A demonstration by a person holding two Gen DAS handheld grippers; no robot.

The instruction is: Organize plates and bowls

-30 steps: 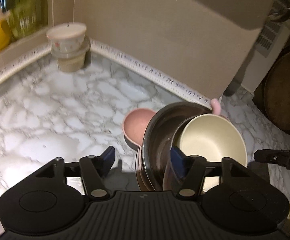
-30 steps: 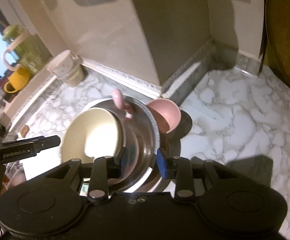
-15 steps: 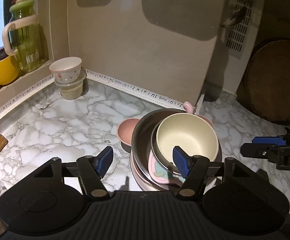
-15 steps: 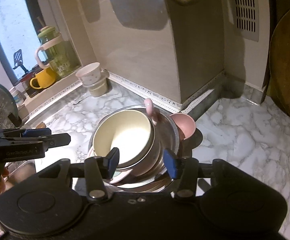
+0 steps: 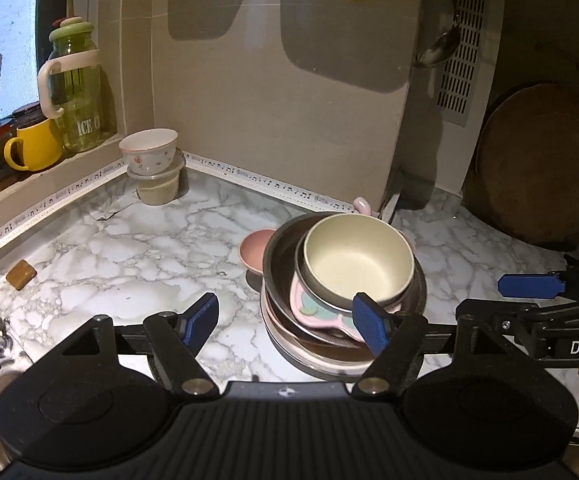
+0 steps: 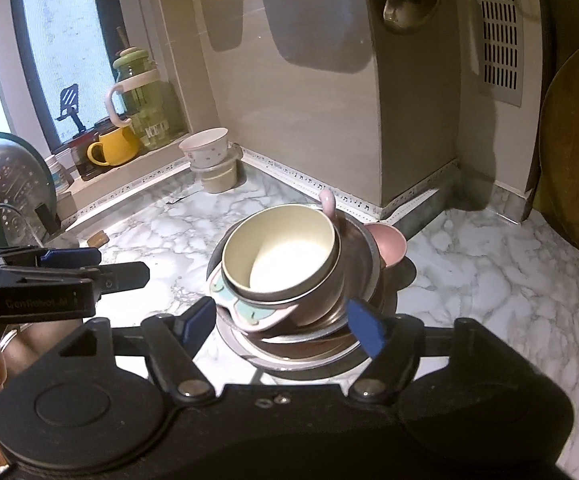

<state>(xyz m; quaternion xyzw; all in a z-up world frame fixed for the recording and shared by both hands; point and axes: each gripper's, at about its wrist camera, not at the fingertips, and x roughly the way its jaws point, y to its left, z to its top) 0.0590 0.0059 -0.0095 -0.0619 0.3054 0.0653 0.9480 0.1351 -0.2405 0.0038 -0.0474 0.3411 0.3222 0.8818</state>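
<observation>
A stack of dishes stands on the marble counter [image 5: 129, 256]: a cream bowl [image 5: 357, 256] on top, inside a steel bowl [image 5: 285, 252], over a pink child's plate [image 5: 313, 308] and steel plates. A small pink bowl [image 5: 255, 250] sits just behind the stack. In the right wrist view the cream bowl [image 6: 281, 252] and pink bowl [image 6: 389, 242] show too. My left gripper [image 5: 285, 320] is open and empty, above the stack's near left side. My right gripper [image 6: 281, 326] is open and empty, just before the stack.
A white flowered bowl [image 5: 149, 152] sits on a lidded container [image 5: 157, 188] in the back corner. A yellow mug [image 5: 35, 144] and green jar [image 5: 75, 100] stand on the sill. A round wooden board [image 5: 537, 176] leans at right. A metal colander [image 6: 5, 184] is at left.
Both grippers have pulled back and up from the stack and now stand open and farther from it. The cream bowl stays on top of the stack.
</observation>
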